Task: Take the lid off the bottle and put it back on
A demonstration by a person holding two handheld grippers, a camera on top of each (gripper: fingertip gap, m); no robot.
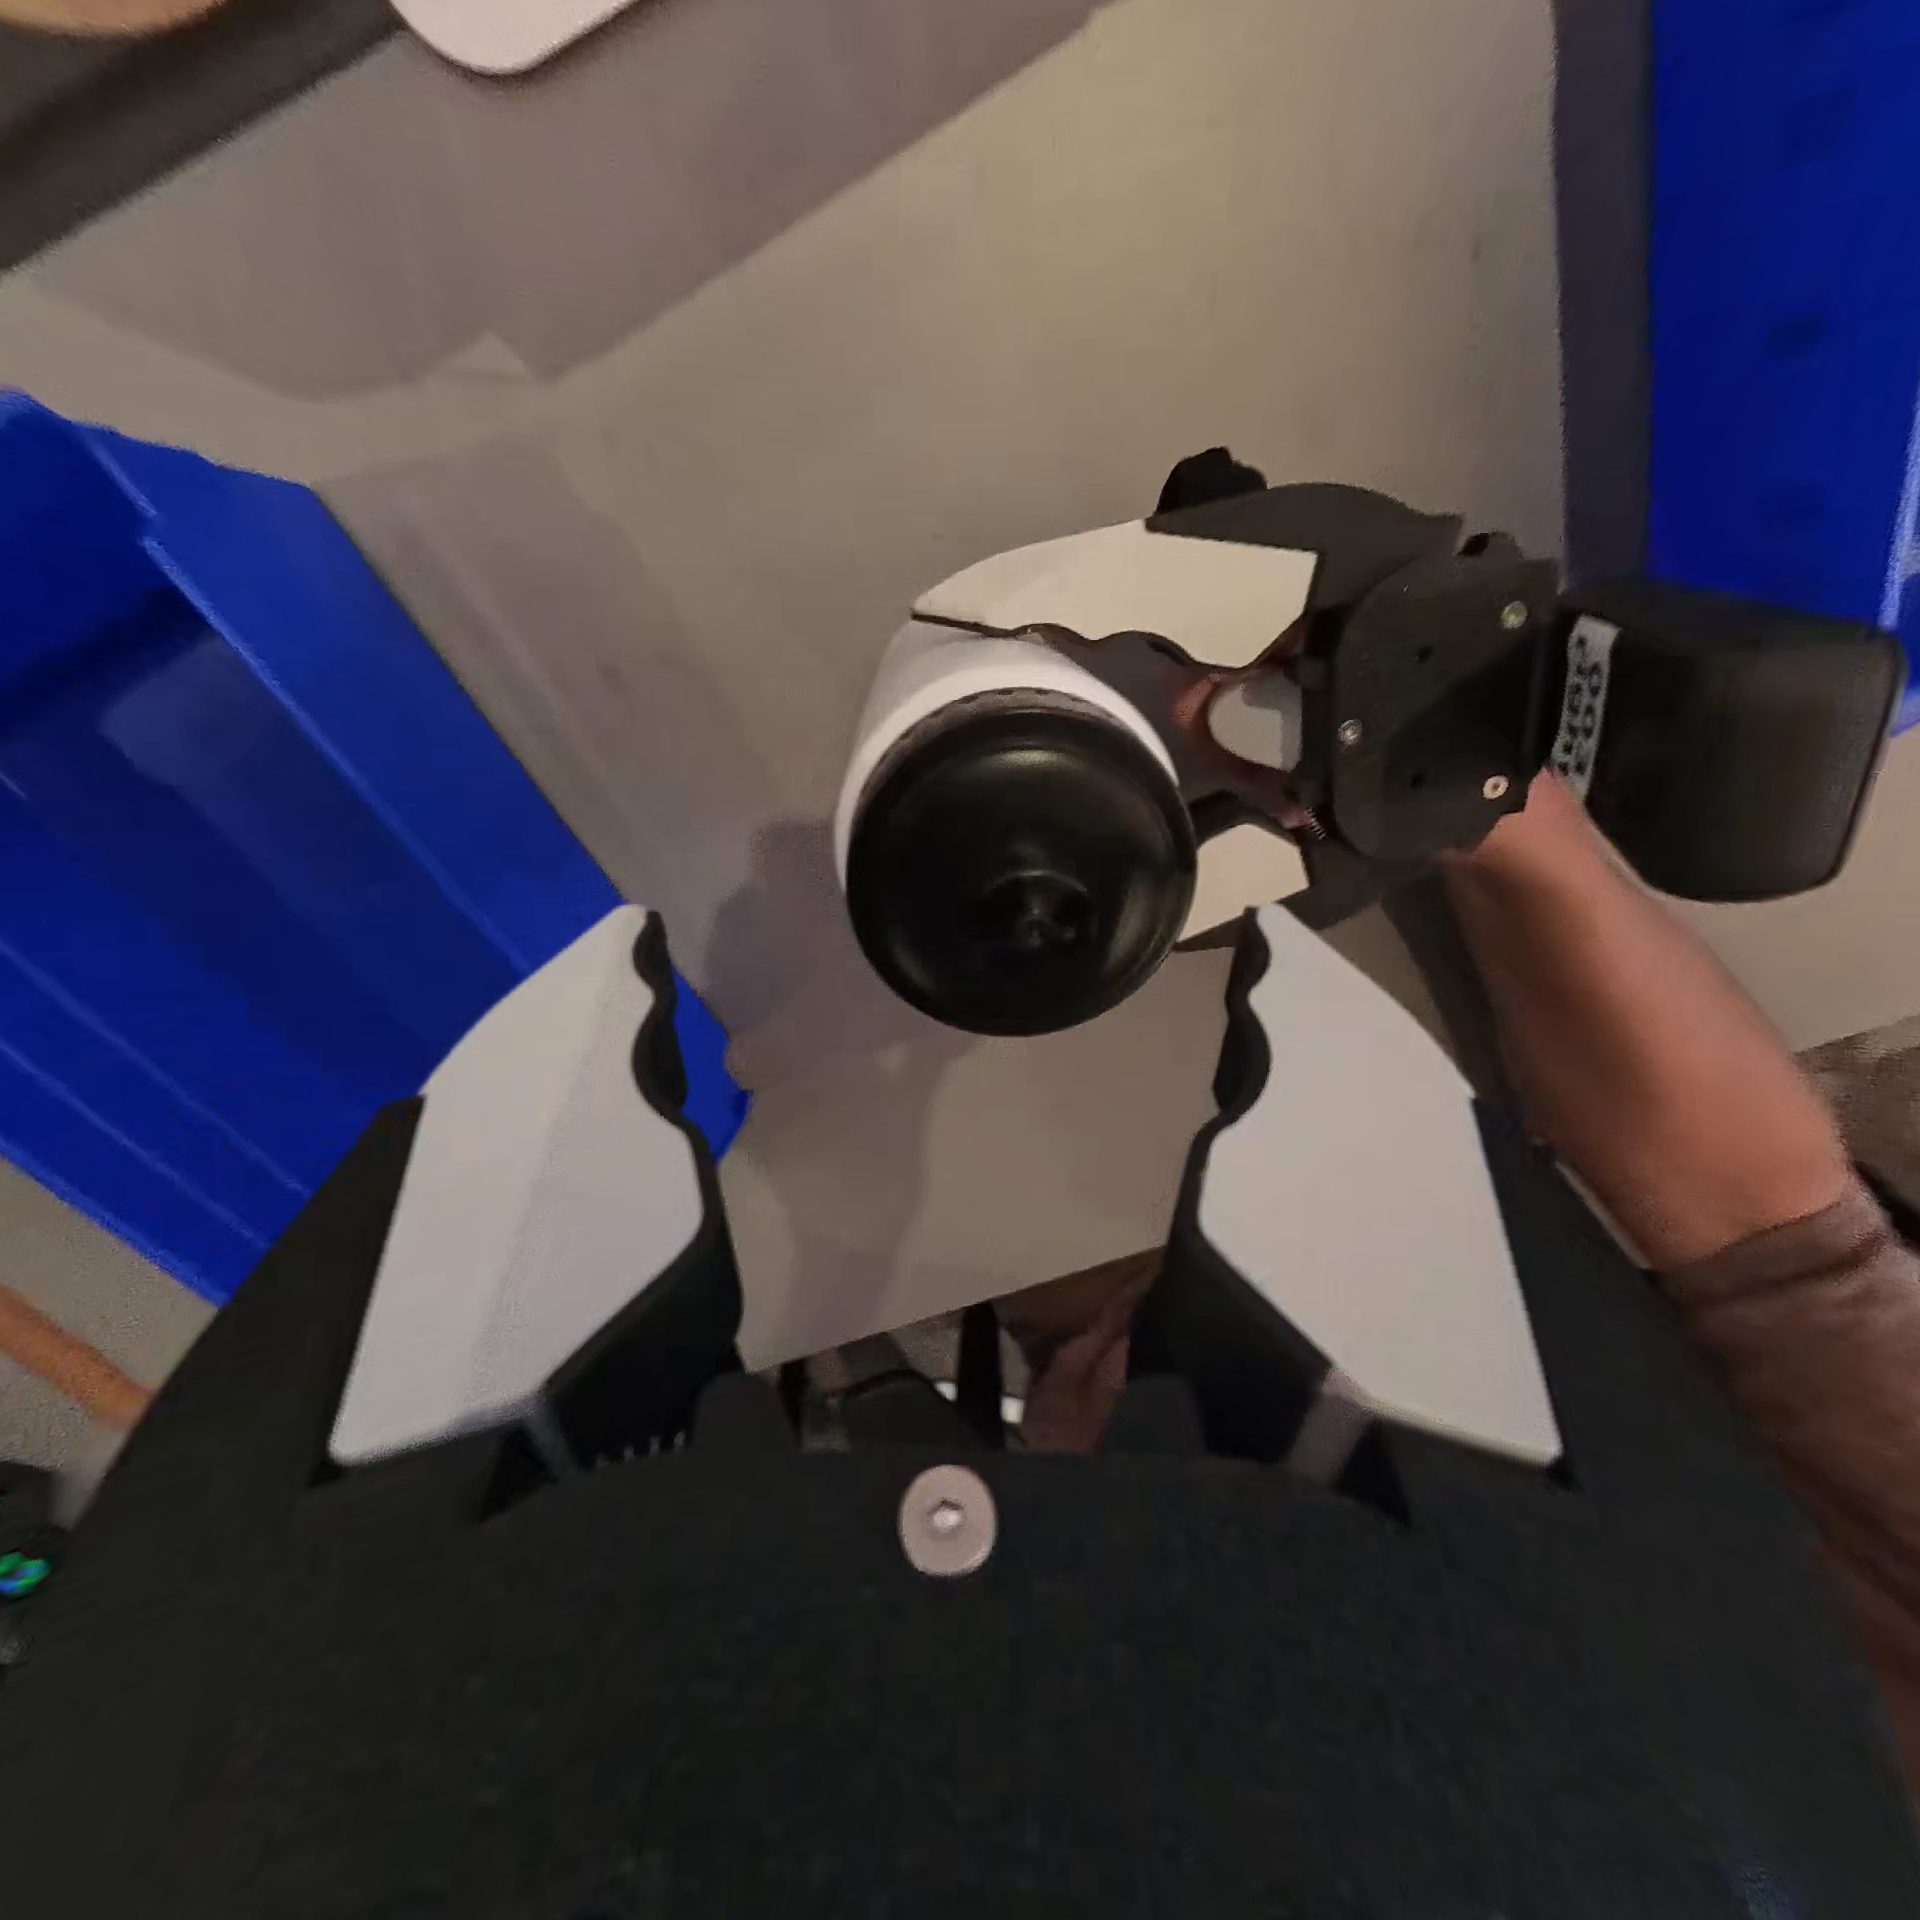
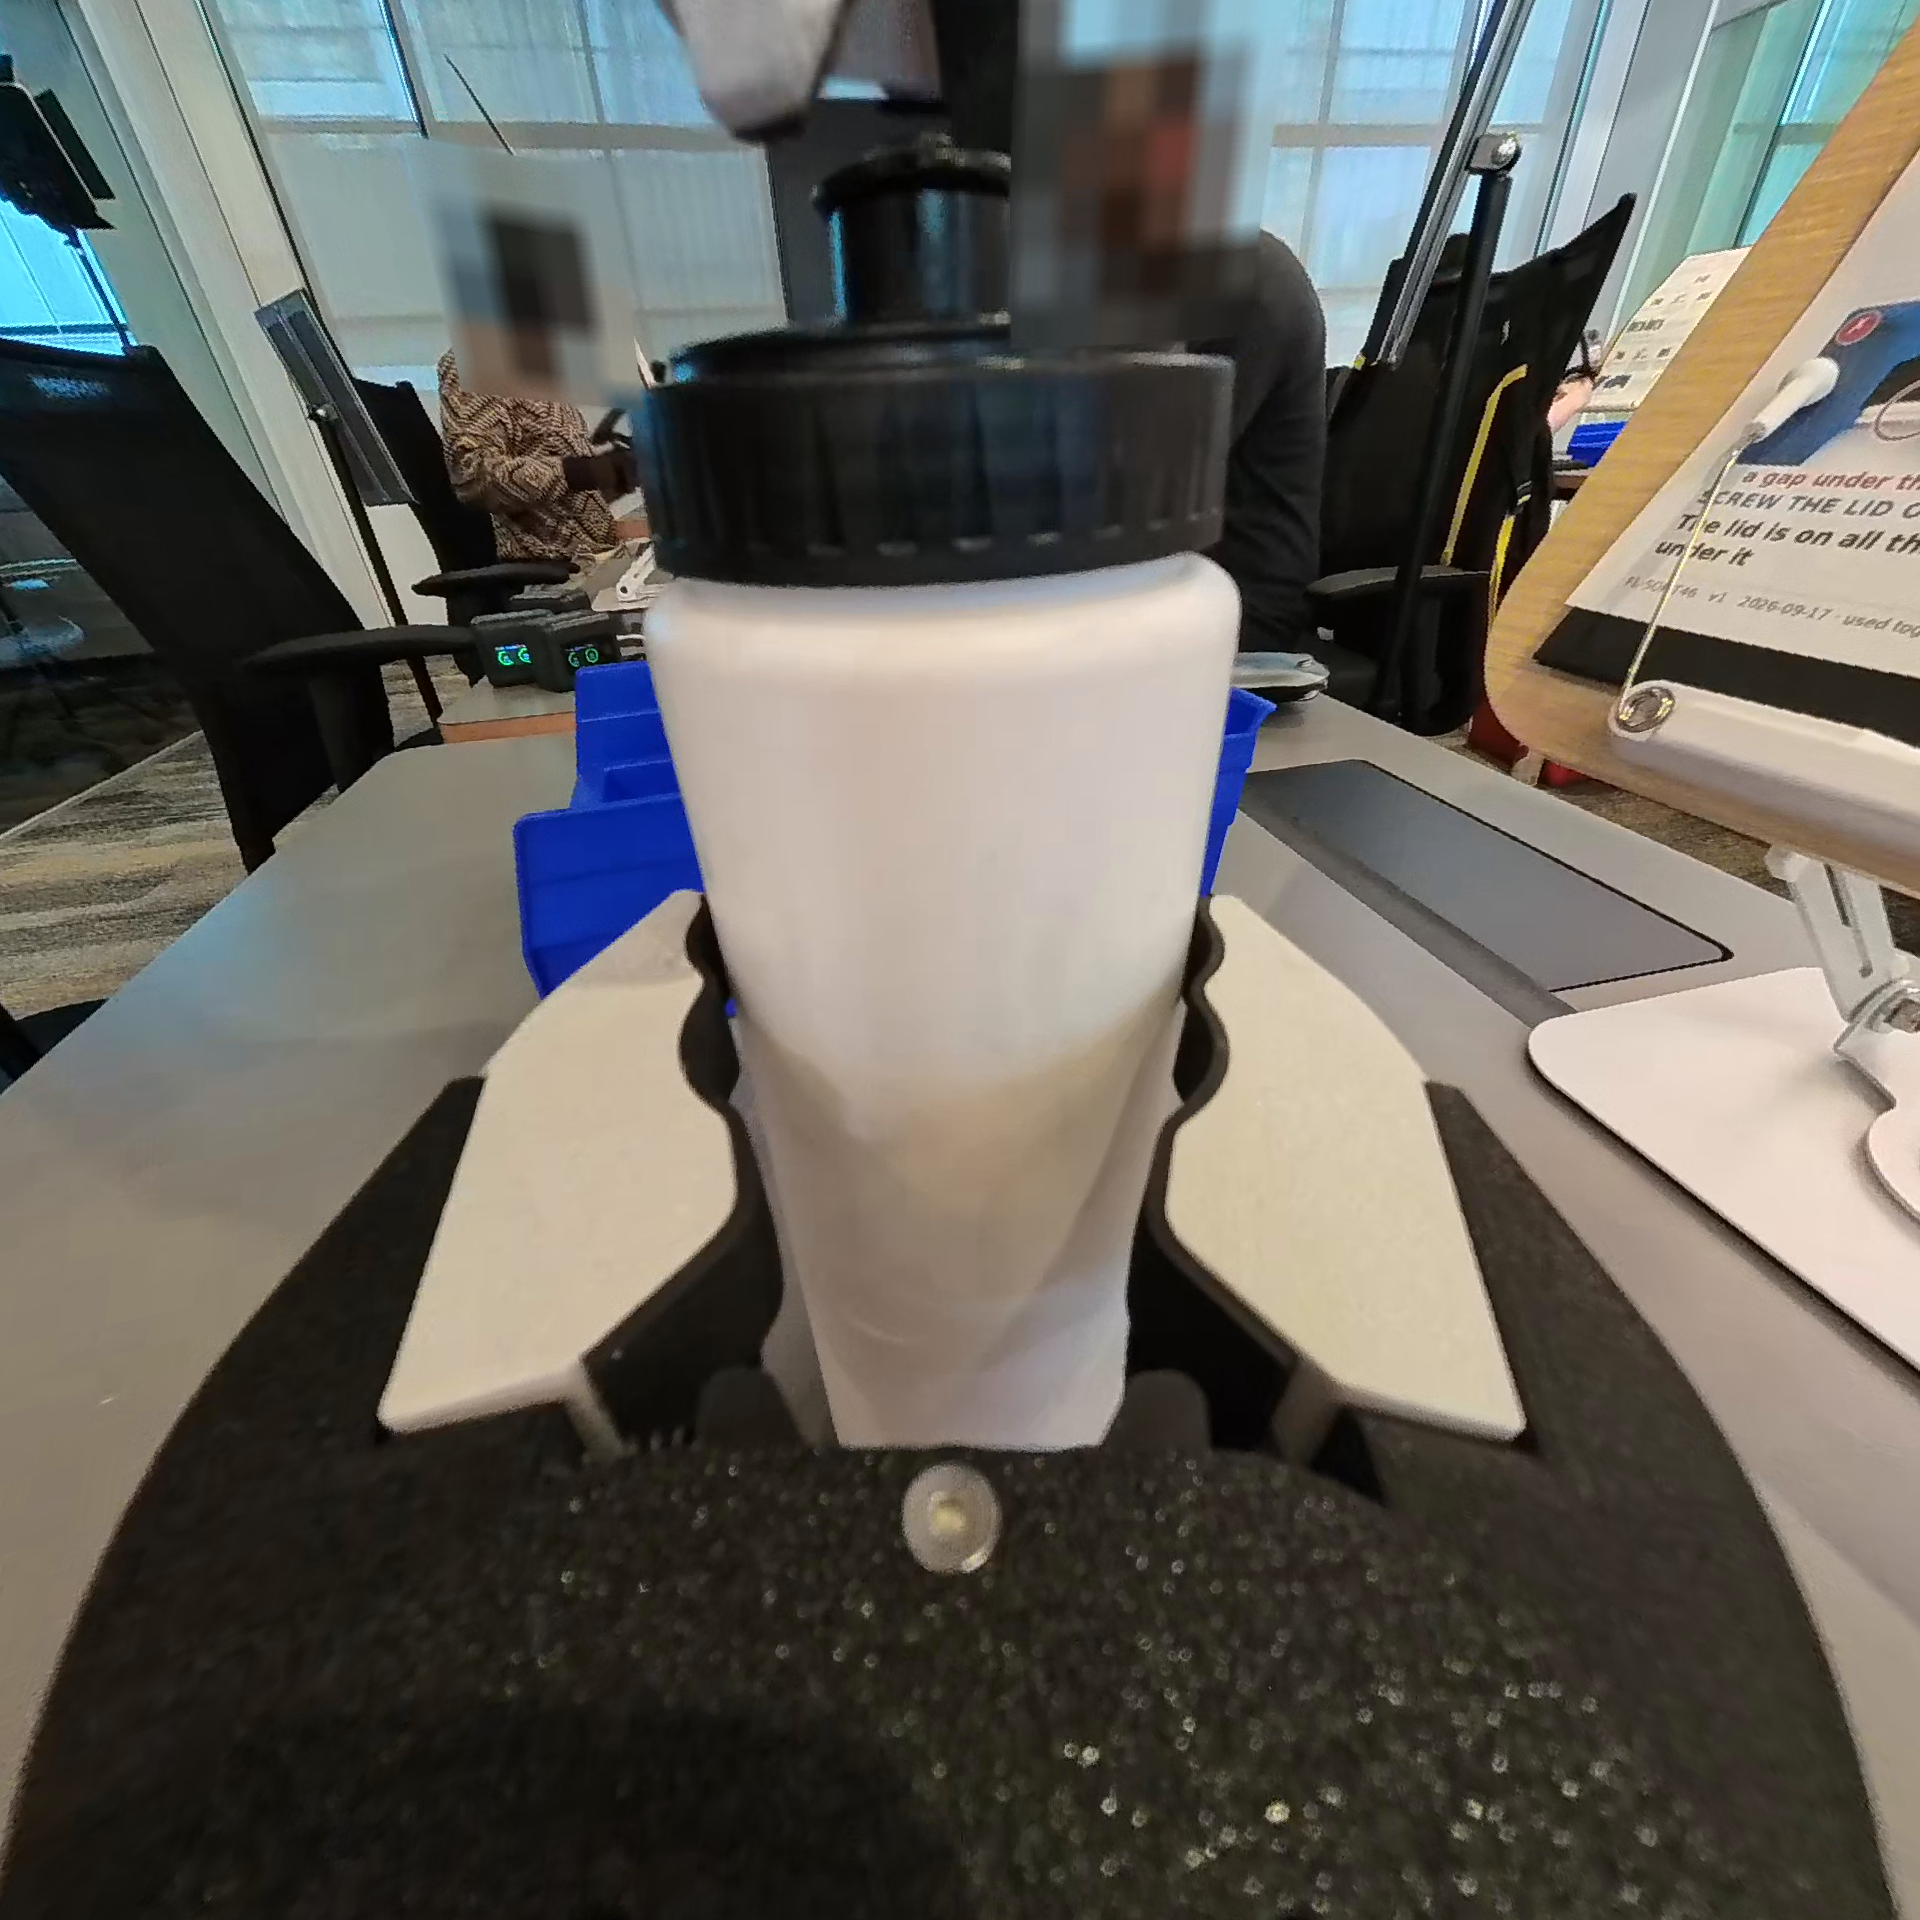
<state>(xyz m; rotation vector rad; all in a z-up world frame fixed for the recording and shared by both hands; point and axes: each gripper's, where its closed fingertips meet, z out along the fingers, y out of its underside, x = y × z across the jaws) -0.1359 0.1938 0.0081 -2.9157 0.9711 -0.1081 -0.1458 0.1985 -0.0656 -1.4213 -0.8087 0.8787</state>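
A white bottle [image 2: 945, 779] with a black ribbed lid [image 2: 935, 468] on top stands upright on the grey table [image 2: 260, 1039]. My right gripper [image 2: 954, 914] is shut on the bottle's white body, with both pads pressed against its sides. In the left wrist view I look down on the lid [image 1: 1018, 873], the bottle's white shoulder [image 1: 935, 686] and the right gripper [image 1: 1195, 727] holding it from the right. My left gripper [image 1: 951, 925] is wide open above the lid, and its fingers [image 1: 582, 1091] are clear of it. One left finger [image 2: 758, 62] shows above the lid.
Blue bins stand left [image 1: 260, 831] and far right [image 1: 1787, 312] of the bottle; one shows behind it [image 2: 592, 852]. A clipboard on a stand [image 2: 1714, 520] with a white base [image 2: 1714, 1122] is at the right. People sit at desks beyond the table.
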